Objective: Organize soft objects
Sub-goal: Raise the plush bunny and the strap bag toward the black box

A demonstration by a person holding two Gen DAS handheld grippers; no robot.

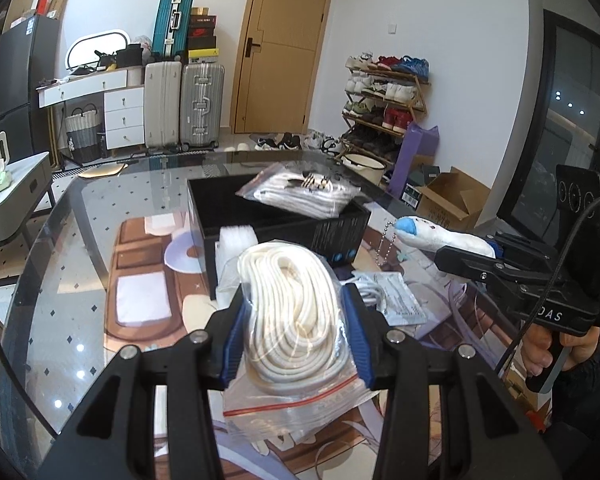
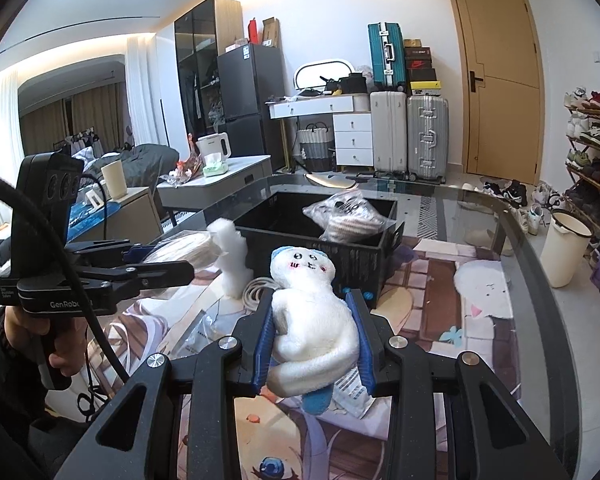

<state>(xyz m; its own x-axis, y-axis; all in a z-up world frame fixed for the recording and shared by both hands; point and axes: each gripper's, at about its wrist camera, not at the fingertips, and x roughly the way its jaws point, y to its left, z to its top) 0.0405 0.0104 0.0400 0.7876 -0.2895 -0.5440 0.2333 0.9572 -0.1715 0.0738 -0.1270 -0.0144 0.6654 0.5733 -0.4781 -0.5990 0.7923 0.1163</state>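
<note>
Coiled white rope in a clear zip bag with a red seal (image 1: 296,320) sat clamped between the blue pads of the left gripper (image 1: 296,316), its jaws closed narrowly on it. Ahead of that gripper stood an open black rectangular box (image 1: 276,220) holding a bagged striped cloth bundle (image 1: 300,192). Right gripper (image 2: 314,332) squeezed a white plush toy with blue ears (image 2: 312,308), just short of the same box.
</note>
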